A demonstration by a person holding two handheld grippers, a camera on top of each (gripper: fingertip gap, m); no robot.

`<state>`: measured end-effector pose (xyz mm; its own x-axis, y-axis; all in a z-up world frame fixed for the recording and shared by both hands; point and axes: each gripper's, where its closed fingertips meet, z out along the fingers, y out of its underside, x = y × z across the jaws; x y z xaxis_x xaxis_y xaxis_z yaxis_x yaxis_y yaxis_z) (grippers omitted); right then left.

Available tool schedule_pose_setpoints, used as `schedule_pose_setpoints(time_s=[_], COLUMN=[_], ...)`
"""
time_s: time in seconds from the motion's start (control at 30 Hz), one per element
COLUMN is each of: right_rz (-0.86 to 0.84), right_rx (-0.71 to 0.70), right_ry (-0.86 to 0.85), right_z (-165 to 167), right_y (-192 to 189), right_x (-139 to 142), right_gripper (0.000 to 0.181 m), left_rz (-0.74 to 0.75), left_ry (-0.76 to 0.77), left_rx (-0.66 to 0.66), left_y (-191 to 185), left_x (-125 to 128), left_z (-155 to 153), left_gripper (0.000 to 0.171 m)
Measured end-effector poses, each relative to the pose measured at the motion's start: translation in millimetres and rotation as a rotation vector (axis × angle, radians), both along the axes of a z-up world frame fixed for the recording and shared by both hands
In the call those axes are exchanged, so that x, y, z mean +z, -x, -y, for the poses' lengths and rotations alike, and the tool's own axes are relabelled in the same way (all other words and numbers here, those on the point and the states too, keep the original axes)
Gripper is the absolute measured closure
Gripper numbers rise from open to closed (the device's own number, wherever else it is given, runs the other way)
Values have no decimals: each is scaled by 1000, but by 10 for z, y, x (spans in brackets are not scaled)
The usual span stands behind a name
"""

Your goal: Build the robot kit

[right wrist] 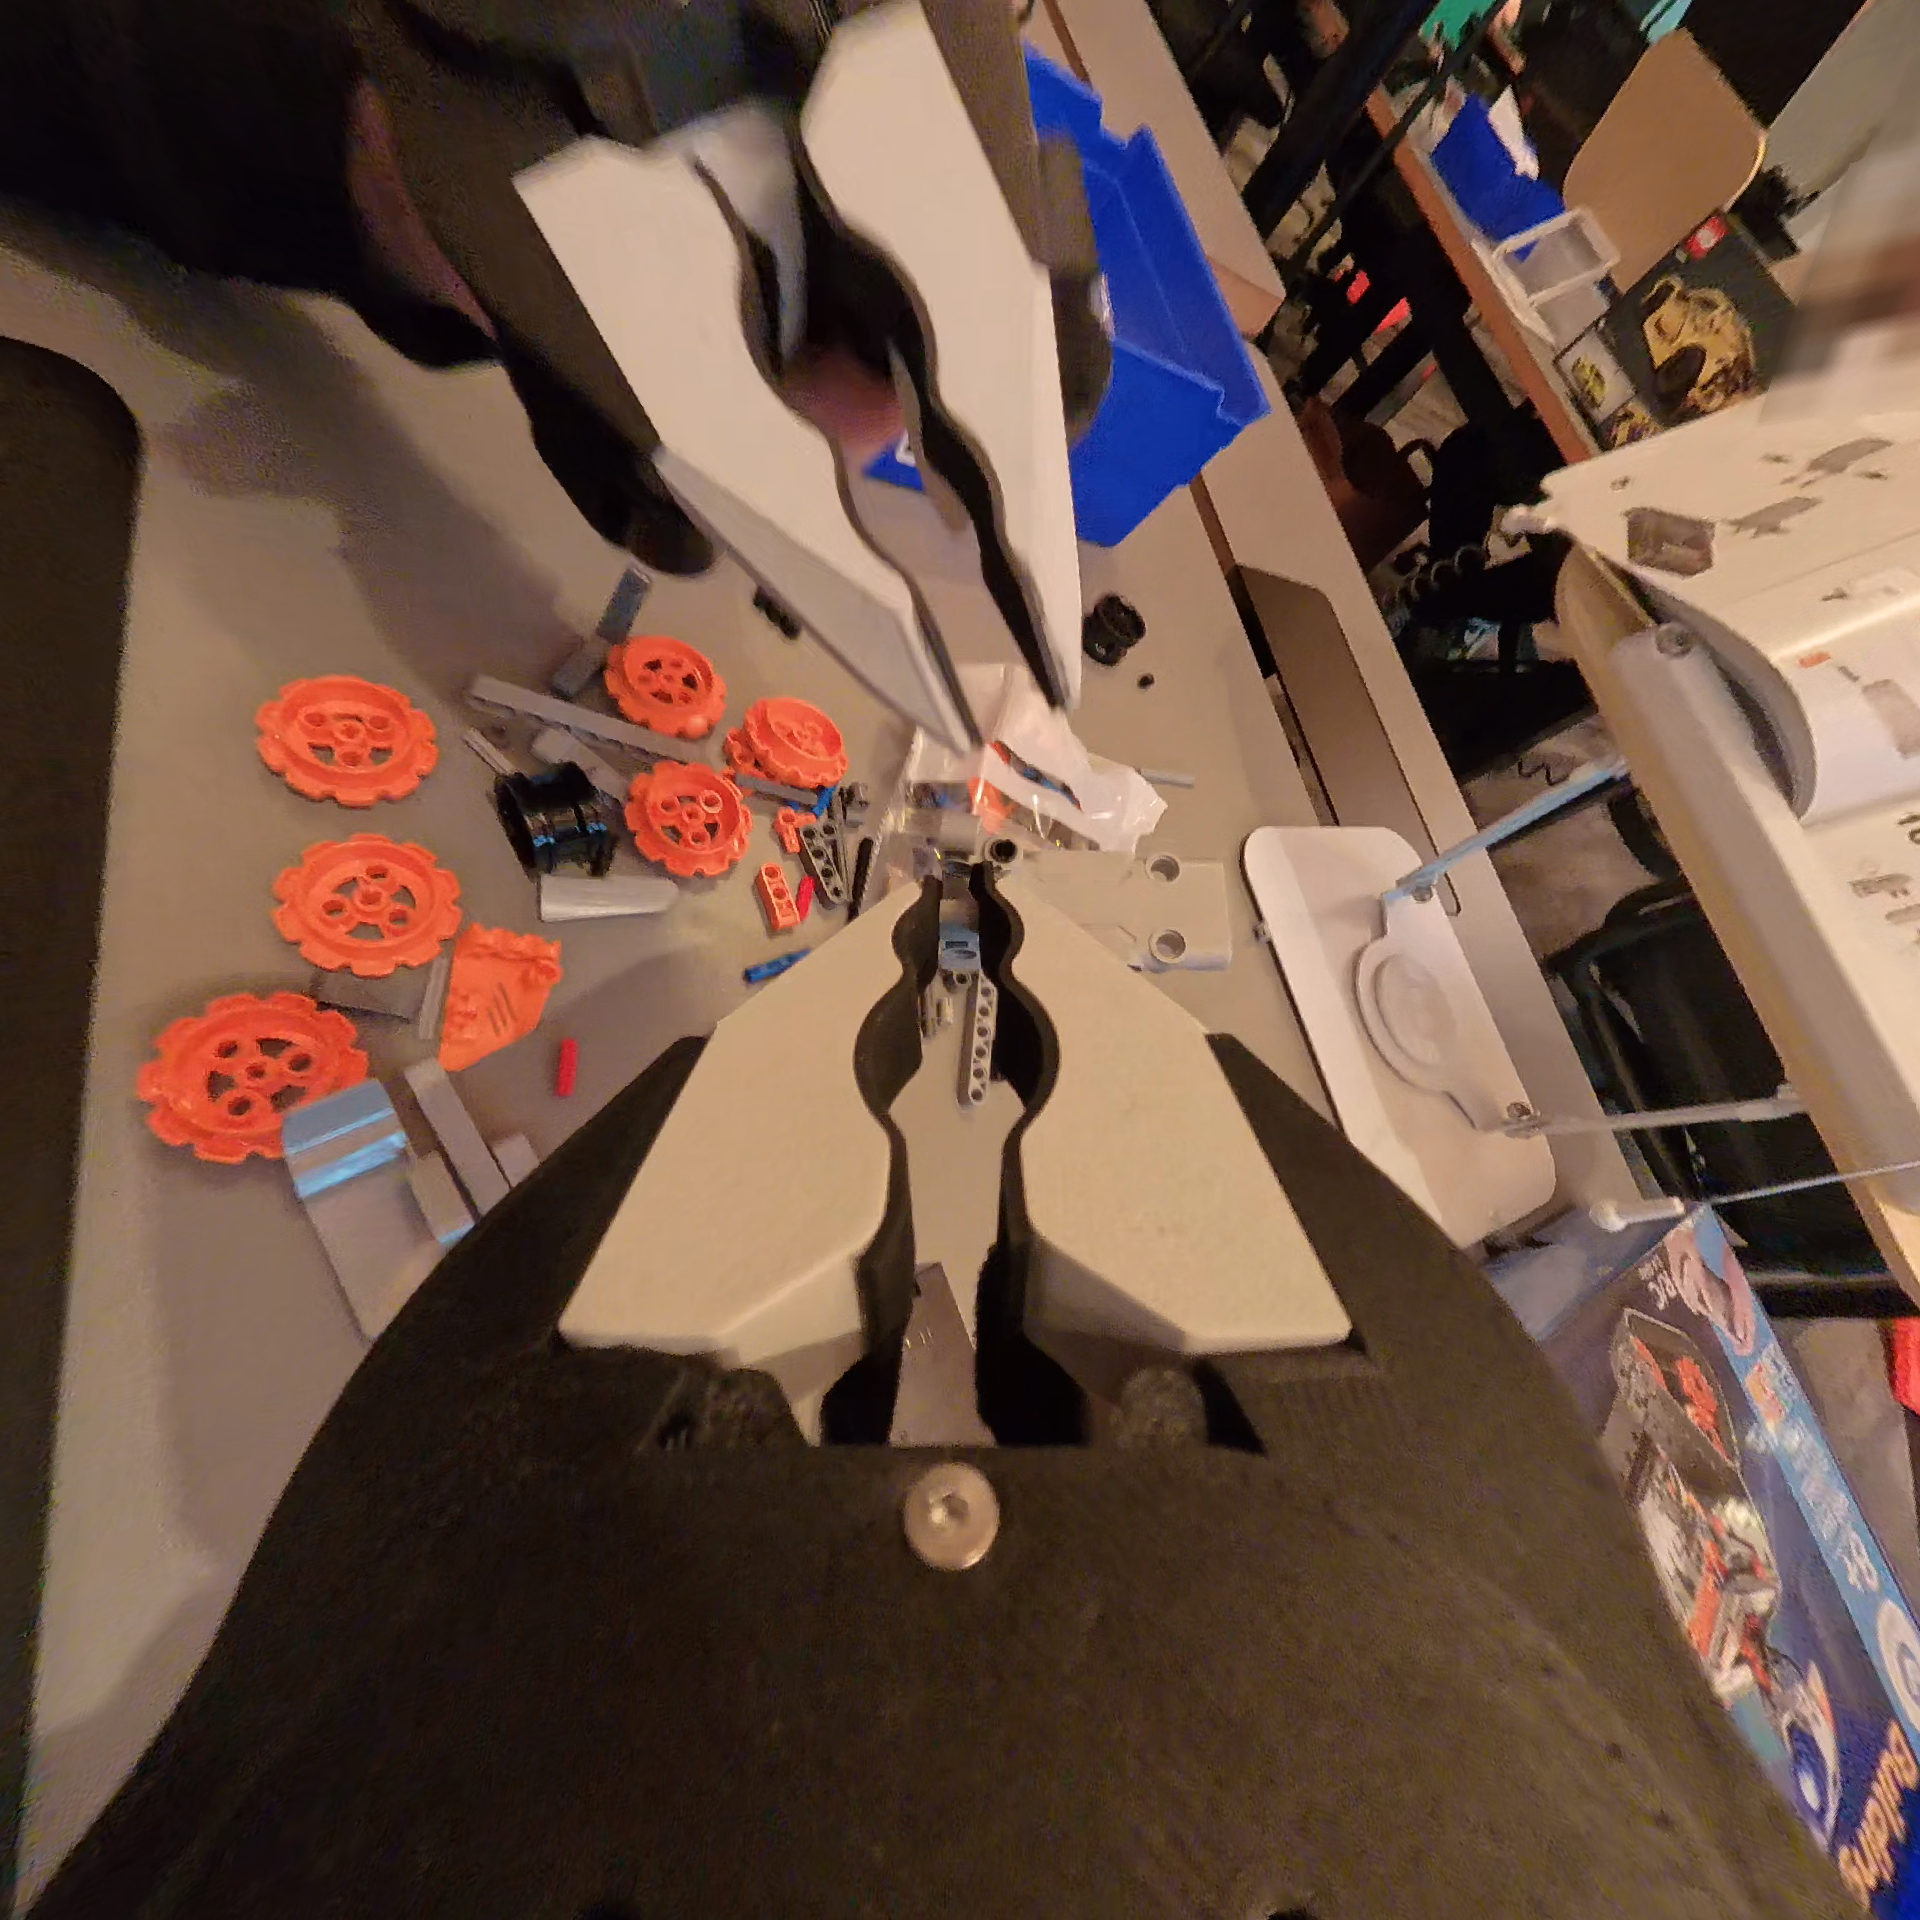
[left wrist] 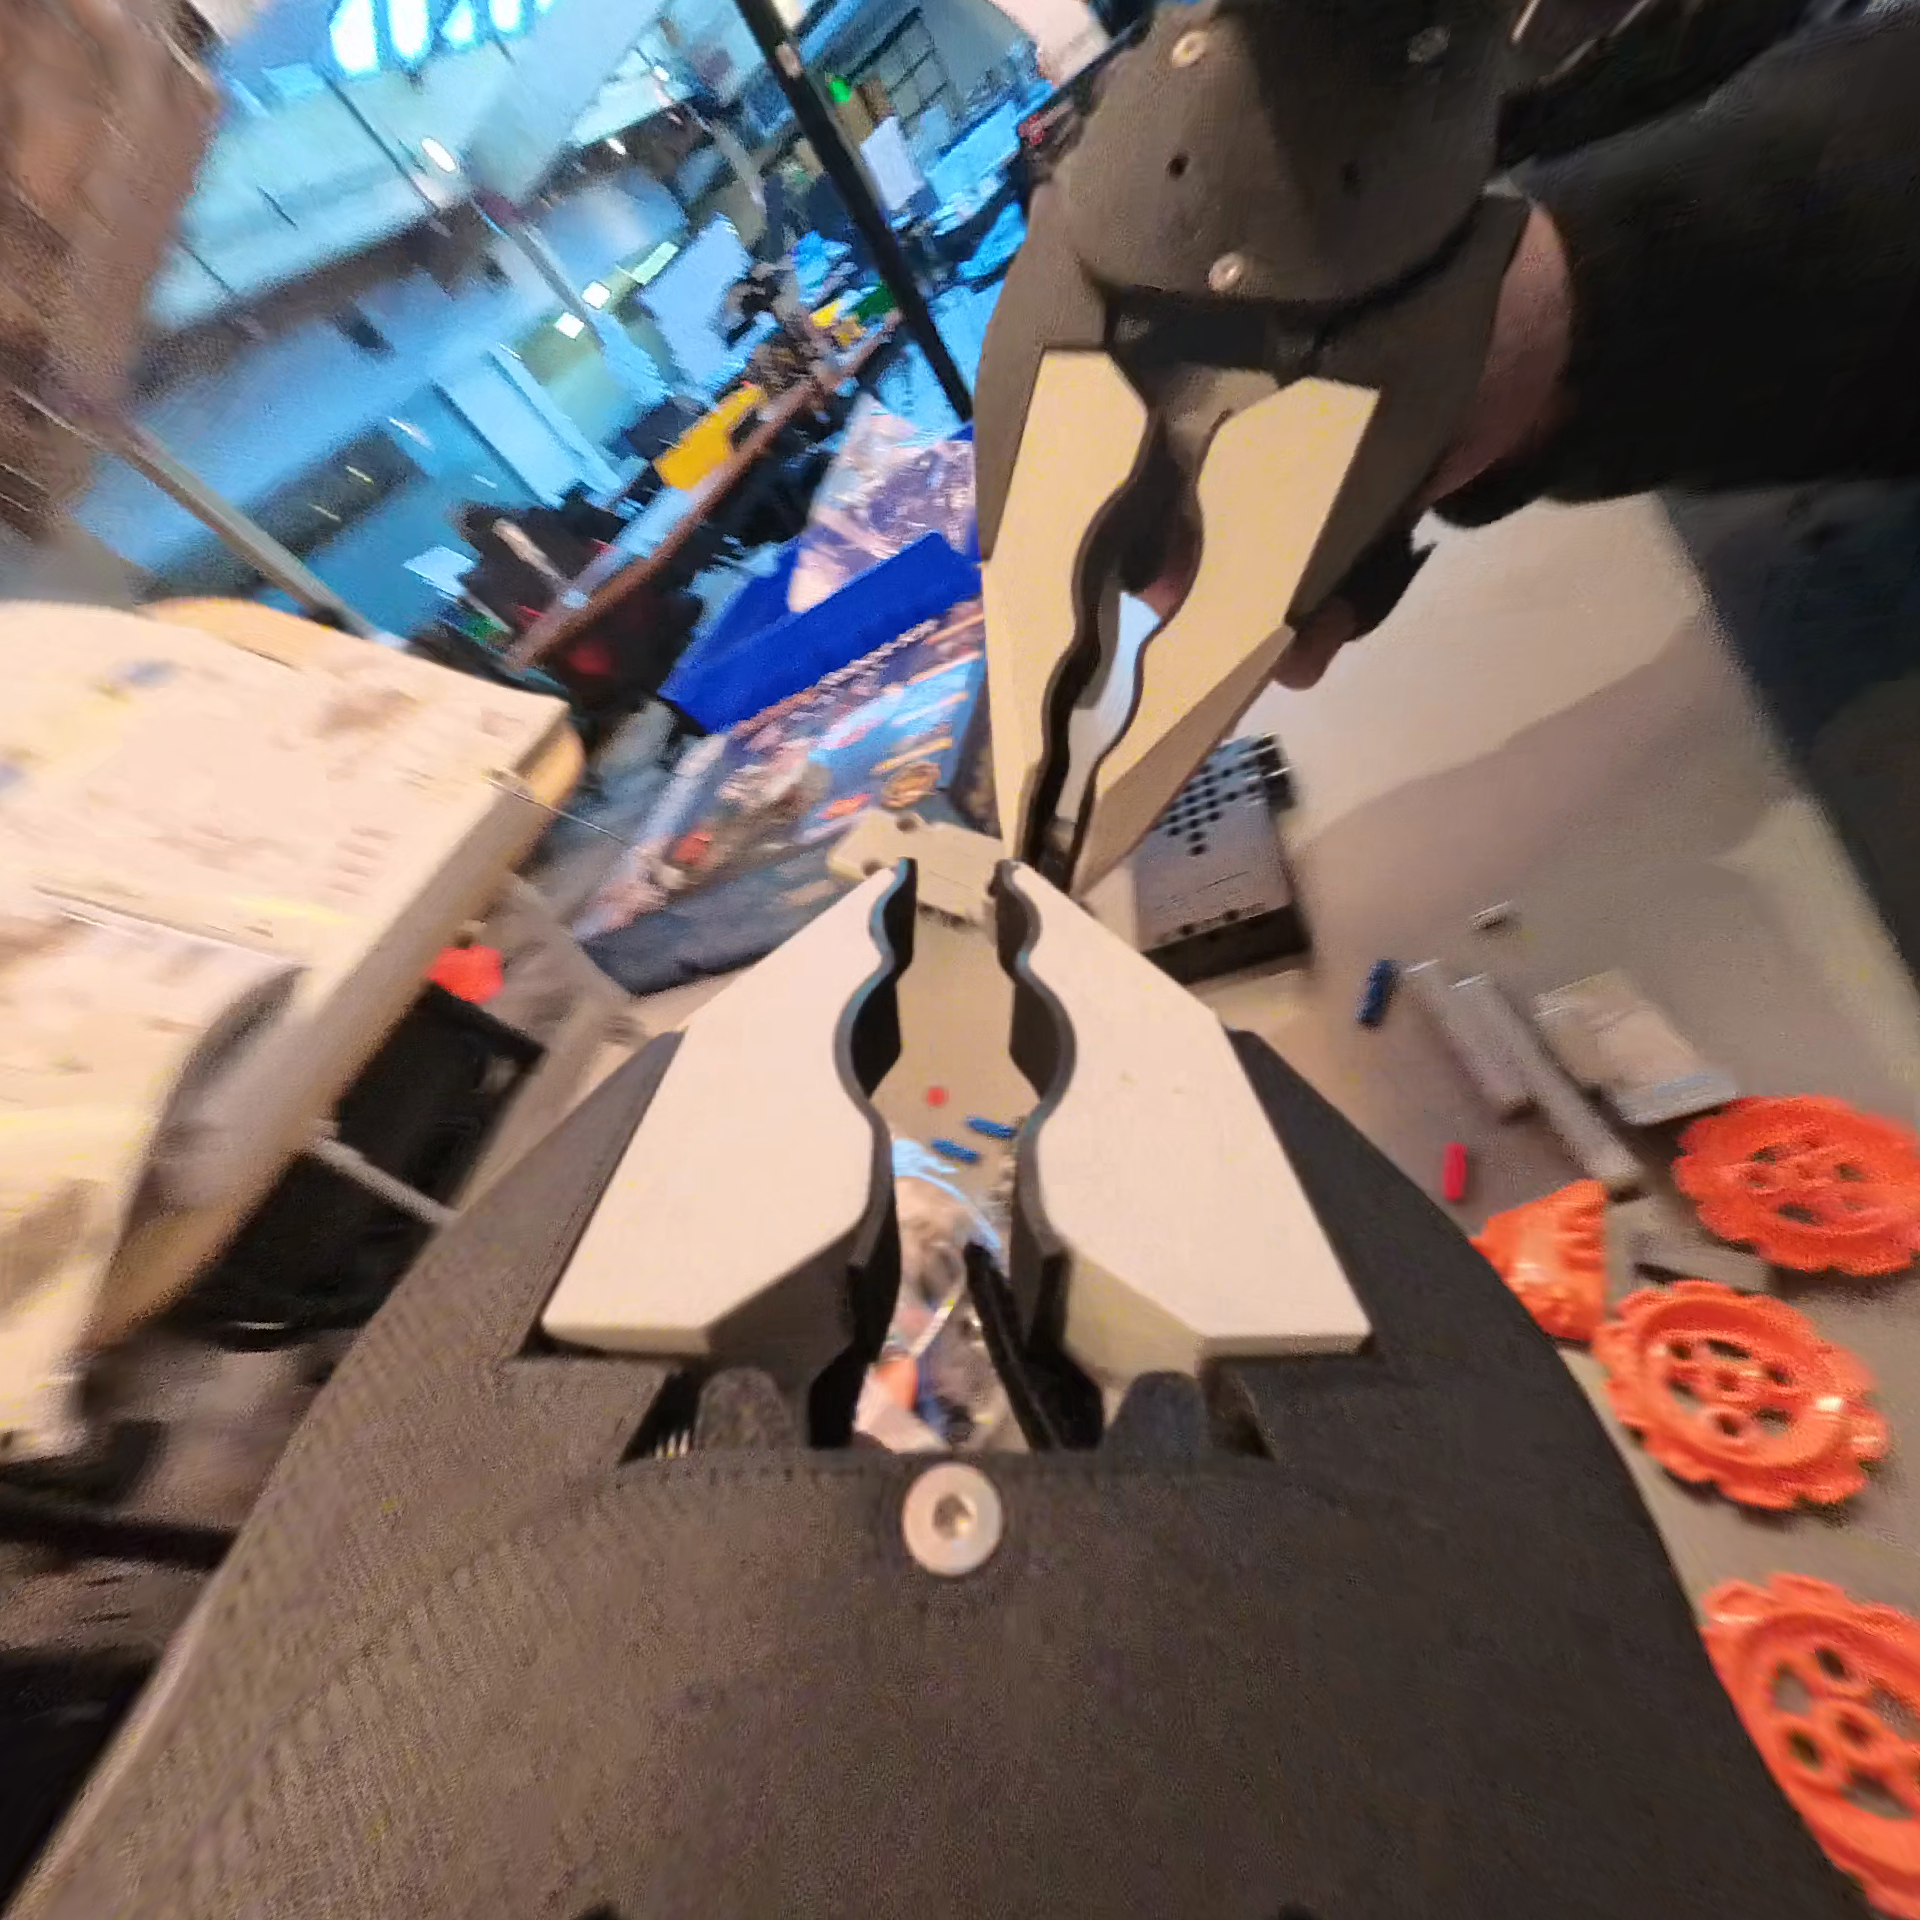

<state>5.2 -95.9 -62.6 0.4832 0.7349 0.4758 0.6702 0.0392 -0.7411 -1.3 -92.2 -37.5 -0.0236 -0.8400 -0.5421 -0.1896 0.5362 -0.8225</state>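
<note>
The left tool (left wrist: 956,883) has its two pale fingers a narrow gap apart, tips beside a light grey block with two round holes (right wrist: 1174,914); a clear plastic bag of small parts (right wrist: 1049,769) lies right at those tips, and I cannot tell whether they pinch it. The right tool (right wrist: 951,883) meets it nose to nose, fingers almost together. A small dark piece sits at the tips, with one light blue connector (right wrist: 961,945) and one grey holed beam (right wrist: 977,1049) showing in the gap behind; whether anything is clamped cannot be told. Both hover low over a grey desk (right wrist: 208,1351). To the right tool's left lie six orange toothed wheels, three large (right wrist: 343,738) and three smaller (right wrist: 688,816), plus one orange irregular panel (right wrist: 499,997), one black wheel hub (right wrist: 551,821), one red pin (right wrist: 564,1067), one blue pin (right wrist: 774,966) and several grey beams and panels, too jumbled to count. Farther off stand one blue bin (right wrist: 1153,343), one white stand base (right wrist: 1351,1039) carrying an open instruction booklet (right wrist: 1818,623), and one printed building-set box (right wrist: 1766,1507).
</note>
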Motion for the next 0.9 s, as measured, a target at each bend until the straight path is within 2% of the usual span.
schedule_pose_setpoints(time_s=[0.03, 0.1, 0.2, 0.33, 0.47, 0.63, 0.77, 0.9], right_rz=[13, 0, 5, 3, -12, -9, -15, -24], right_rx=[-9, -7, -44, -119, -196, -288, -333, -339], right_ry=[8, 43, 80, 199, 339, 459, 548, 582], right_z=[-28, -26, 24, 283, 694, 1051, 1173, 1176], right_y=[-28, -64, -213, -576, -904, -1193, -1322, -1348], right_x=[-42, -99, -162, -402, -652, -919, -1109, -1231], right_gripper=[177, 177, 176, 176, 176, 176, 176, 176], left_rz=[9, 13, -42, -104, -153, -196, -214, -214], left_ry=[-41, -12, -31, -55, -49, 1, 37, 86], left_rx=[8, -8, -3, -1, 18, 50, 89, 60], left_y=[9, 5, 4, 33, 122, 169, 166, 160], left_x=[43, 42, -157, -353, -518, -680, -755, -808], left_z=[15, 60, 40, 65, 17, -84, -180, -195], left_gripper=[161, 162, 162, 162, 163, 163, 162, 162])
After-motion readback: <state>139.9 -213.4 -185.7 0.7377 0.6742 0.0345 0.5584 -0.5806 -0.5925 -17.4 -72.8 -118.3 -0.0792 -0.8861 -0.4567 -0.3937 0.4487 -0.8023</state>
